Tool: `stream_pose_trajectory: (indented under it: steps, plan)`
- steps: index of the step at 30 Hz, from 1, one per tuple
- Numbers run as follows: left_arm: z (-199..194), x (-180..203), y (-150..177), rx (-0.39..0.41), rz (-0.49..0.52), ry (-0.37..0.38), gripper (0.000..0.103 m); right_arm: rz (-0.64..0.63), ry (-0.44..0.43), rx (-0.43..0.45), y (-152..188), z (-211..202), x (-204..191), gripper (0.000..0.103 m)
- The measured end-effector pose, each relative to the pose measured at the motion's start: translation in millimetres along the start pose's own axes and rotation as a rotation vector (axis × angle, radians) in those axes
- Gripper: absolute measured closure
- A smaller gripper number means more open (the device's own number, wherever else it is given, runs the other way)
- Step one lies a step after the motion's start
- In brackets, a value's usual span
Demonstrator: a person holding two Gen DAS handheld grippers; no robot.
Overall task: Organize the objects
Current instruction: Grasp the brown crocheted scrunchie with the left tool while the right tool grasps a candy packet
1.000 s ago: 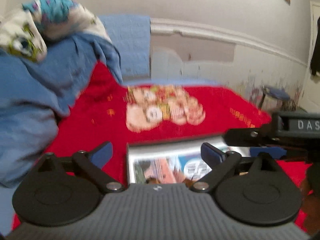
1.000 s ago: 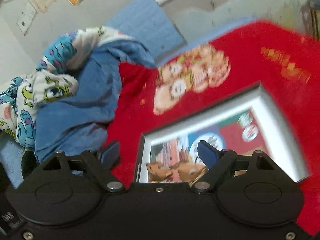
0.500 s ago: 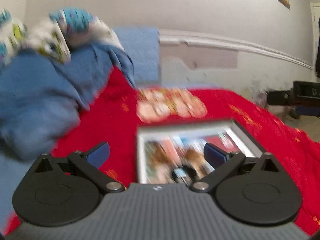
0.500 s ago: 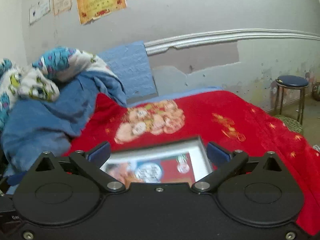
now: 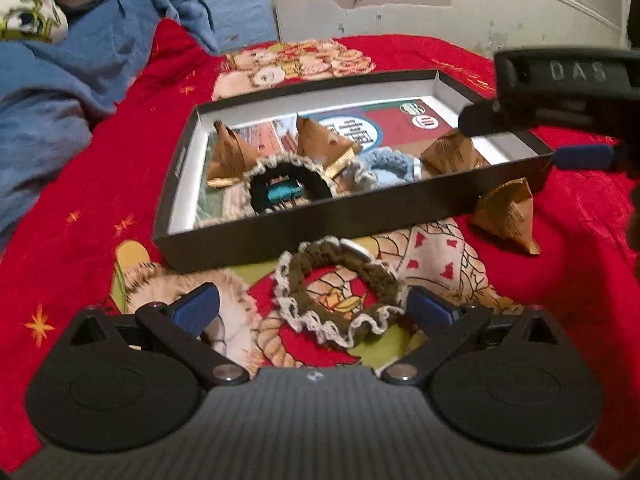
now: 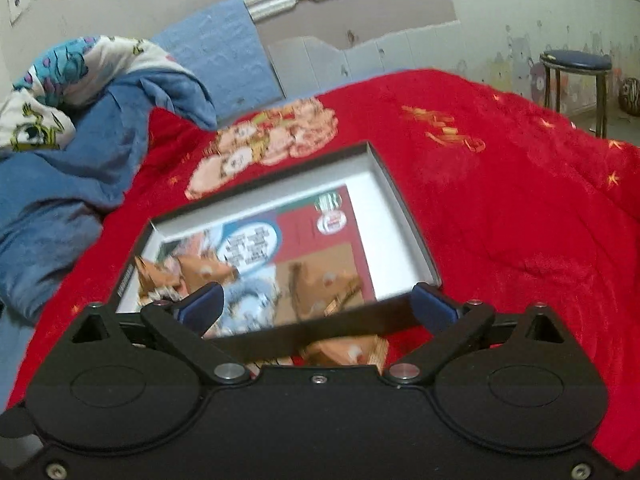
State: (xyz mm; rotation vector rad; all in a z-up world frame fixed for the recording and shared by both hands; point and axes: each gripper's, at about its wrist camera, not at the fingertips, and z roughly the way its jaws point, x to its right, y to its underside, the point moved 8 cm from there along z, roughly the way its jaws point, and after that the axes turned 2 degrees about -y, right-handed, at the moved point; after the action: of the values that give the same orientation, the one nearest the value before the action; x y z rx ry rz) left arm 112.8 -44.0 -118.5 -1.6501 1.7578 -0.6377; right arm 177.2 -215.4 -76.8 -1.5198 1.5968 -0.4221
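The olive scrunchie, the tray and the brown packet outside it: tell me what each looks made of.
Olive scrunchie: crocheted yarn, matte, going by its knotted texture and pale frilled edging; a small light tab sits on it.
Tray: likely cardboard, matte dark outside, pale smooth inside, thin straight walls.
Brown packet: creased paper or foil wrap, printed, with a slight sheen; which one is unclear.

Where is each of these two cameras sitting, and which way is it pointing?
Left wrist view: rides on the left gripper, looking forward and down over its open blue fingers at an olive scrunchie lying on the red blanket before the black tray; the right gripper shows at upper right.
Right wrist view: rides on the right gripper, looking over its open fingers across the tray toward the wall and a stool.
Both share the tray, red blanket and blue bedding.
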Motion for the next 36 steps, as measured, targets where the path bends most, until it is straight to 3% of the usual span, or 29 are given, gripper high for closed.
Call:
stream_pose_trajectory:
  steps: [5, 10, 17, 19, 25, 28, 34, 36]
  plan:
    - [4.4, -0.3, 0.6, -0.018, -0.055, 0.048, 0.009, 0.037, -0.048, -0.058, 5.4, -0.1, -2.0, 0.004]
    - [4.6, 2.9, 3.4, -0.040, -0.057, 0.080, 0.022, -0.010, -0.042, -0.093, 15.1, 2.4, -9.8, 0.007]
    - [2.8, 13.4, 1.1, -0.026, -0.019, 0.117, 0.064, -0.022, -0.030, -0.153, 31.5, 15.2, -13.2, 0.017]
    - [0.8, 16.6, 0.5, -0.019, -0.016, 0.136, 0.070, -0.034, -0.009, -0.162, 35.0, 18.9, -12.3, 0.017]
    - [-2.1, 18.2, 1.9, 0.052, -0.046, 0.092, 0.067, -0.051, 0.028, -0.159, 38.0, 20.8, -9.1, 0.025]
    - [-3.8, 25.1, 1.4, 0.087, 0.008, 0.077, 0.068, -0.020, 0.021, -0.158, 37.4, 21.2, -5.0, 0.026]
    - [1.6, 27.6, 0.9, 0.062, -0.005, 0.059, 0.071, -0.008, 0.021, -0.175, 37.1, 23.5, -3.5, 0.028]
    - [3.3, 27.0, 0.1, 0.044, -0.024, 0.059, 0.071, -0.030, 0.037, -0.180, 37.5, 24.4, -4.8, 0.035]
